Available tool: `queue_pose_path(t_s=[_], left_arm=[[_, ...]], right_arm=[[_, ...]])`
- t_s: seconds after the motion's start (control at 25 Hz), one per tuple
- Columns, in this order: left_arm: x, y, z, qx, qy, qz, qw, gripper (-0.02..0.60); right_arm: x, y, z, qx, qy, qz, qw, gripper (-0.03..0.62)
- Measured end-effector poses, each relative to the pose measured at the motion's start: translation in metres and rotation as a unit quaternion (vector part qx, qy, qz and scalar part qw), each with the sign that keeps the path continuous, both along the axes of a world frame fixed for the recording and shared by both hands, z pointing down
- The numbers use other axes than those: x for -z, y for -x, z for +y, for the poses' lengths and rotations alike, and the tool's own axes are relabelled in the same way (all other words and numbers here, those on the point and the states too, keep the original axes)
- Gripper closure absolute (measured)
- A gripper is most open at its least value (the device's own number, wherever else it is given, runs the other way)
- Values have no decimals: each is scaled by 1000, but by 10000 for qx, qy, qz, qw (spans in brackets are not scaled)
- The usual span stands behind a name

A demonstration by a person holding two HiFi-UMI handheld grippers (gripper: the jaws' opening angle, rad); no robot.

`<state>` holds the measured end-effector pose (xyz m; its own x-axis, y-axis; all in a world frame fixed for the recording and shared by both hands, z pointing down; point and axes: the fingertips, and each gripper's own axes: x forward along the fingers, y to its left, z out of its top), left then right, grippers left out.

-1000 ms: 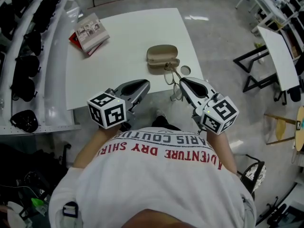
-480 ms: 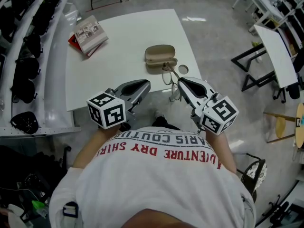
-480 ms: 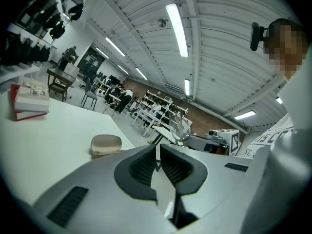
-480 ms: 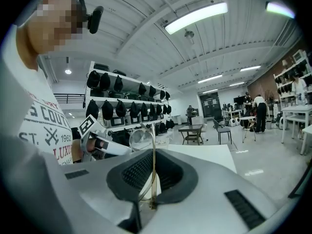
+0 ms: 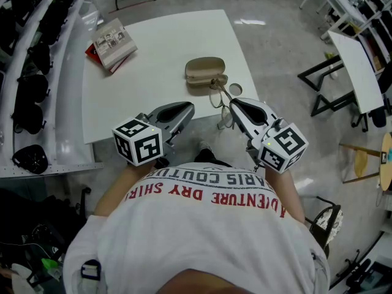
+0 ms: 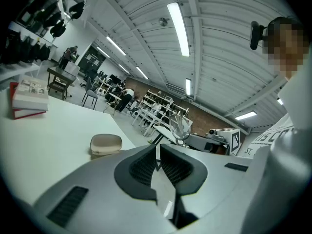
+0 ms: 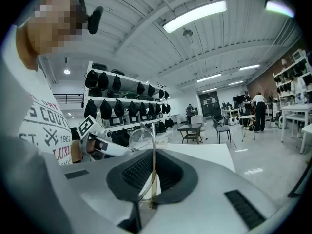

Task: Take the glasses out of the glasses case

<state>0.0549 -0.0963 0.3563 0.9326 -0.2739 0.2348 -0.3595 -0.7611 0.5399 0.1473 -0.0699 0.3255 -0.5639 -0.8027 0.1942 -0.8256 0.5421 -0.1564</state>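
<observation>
A tan glasses case (image 5: 205, 71) lies on the white table (image 5: 141, 97) near its right edge; in the left gripper view the case (image 6: 106, 144) sits ahead of the jaws. Thin-framed glasses (image 5: 216, 97) hang in the air in front of the case, apart from it. My right gripper (image 5: 234, 104) is shut on one temple arm, which runs up between the pads of the right gripper (image 7: 152, 160) to a clear lens (image 7: 141, 139). My left gripper (image 5: 185, 108) hovers at the table's near edge, left of the glasses. The left gripper (image 6: 157, 155) is shut with nothing between its jaws.
A stack of books (image 5: 111, 41) lies at the table's far left corner, and the same books (image 6: 29, 99) appear in the left gripper view. A small round disc (image 5: 236, 89) rests beside the case. Shelves with dark helmets (image 5: 30, 72) run along the left; other tables (image 5: 361, 72) stand at right.
</observation>
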Motion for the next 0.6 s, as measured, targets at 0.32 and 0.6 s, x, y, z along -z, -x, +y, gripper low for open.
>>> queue_pose_path(t_s=[0.32,0.6], left_arm=[[-9,-6,-11,72,108,-29,9999,534],[-19,-16,-24,102,80,-185,9997,534]], right_arm=[[-9,-9,-11,-16,121,-27,9999,562],[-14,-21,-26,-14,158,-55,9999,562]])
